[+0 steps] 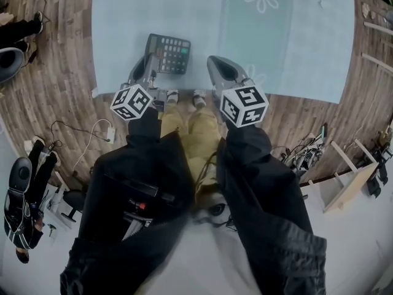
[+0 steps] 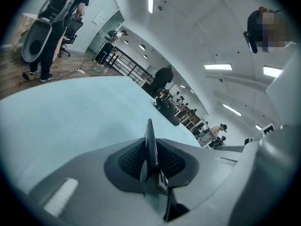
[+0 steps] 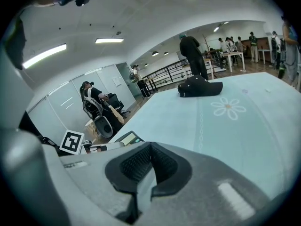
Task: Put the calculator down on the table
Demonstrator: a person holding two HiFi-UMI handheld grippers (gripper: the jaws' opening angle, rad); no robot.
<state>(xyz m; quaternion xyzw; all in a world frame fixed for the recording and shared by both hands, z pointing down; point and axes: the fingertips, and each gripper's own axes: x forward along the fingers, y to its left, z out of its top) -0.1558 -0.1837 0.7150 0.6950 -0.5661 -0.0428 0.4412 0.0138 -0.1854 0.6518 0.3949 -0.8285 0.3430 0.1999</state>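
Observation:
A dark calculator point(image 1: 167, 53) with a green-lit display lies low over the pale blue tablecloth point(image 1: 288, 48) near its front edge. My left gripper point(image 1: 149, 57) is shut on its near left edge. In the left gripper view the calculator point(image 2: 150, 142) shows edge-on as a thin dark plate pinched between the black pads point(image 2: 131, 159). I cannot tell whether it touches the cloth. My right gripper point(image 1: 215, 60) hovers just to its right, jaws together with nothing between them point(image 3: 149, 161). The right gripper view shows the calculator point(image 3: 129, 138) at lower left.
A black bag point(image 3: 200, 87) lies far back on the table, beyond a printed daisy point(image 3: 228, 108). The table's front edge point(image 1: 184, 91) runs just under both grippers. Cables point(image 1: 92, 134) and a wooden frame point(image 1: 344, 177) are on the floor; people stand around the room.

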